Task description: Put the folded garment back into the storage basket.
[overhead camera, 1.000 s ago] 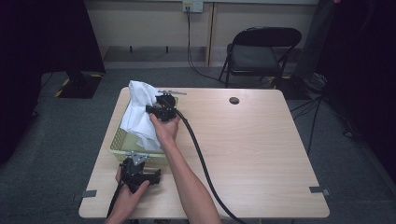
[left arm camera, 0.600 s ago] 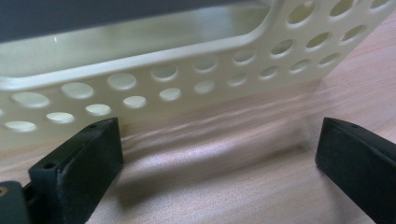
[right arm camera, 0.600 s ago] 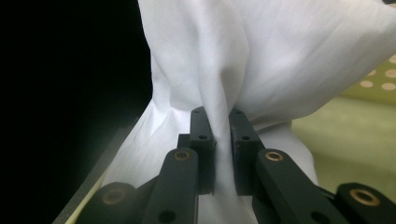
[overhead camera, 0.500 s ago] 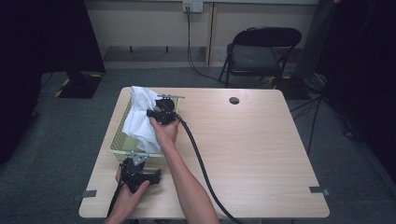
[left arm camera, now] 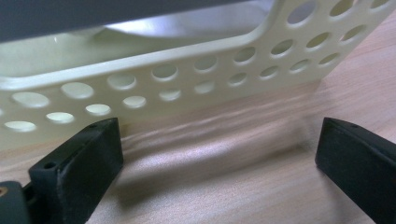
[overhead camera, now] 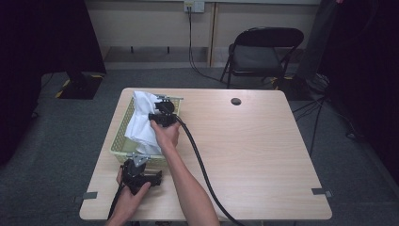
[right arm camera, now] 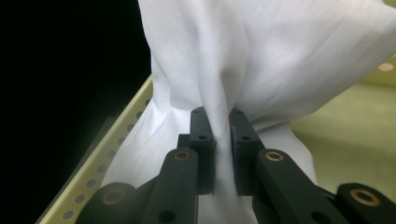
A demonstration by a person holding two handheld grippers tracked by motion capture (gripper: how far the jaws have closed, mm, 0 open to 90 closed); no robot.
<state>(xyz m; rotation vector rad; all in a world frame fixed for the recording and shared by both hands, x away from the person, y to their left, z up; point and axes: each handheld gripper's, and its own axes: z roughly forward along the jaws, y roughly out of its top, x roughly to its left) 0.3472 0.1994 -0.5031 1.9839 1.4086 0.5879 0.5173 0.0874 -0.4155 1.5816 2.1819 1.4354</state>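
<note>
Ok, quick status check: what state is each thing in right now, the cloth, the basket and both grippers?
white cloth: bunched, partly in the basket, a fold pinched.
basket: upright on the table, cloth inside.
right gripper: shut on the white cloth.
left gripper: open, nothing between its fingers, low over the table beside the basket wall.

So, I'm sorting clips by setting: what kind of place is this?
Probably a lab or recording room, not a home: a bare wooden table on grey carpet, a folding chair, dark curtains at the sides.
</note>
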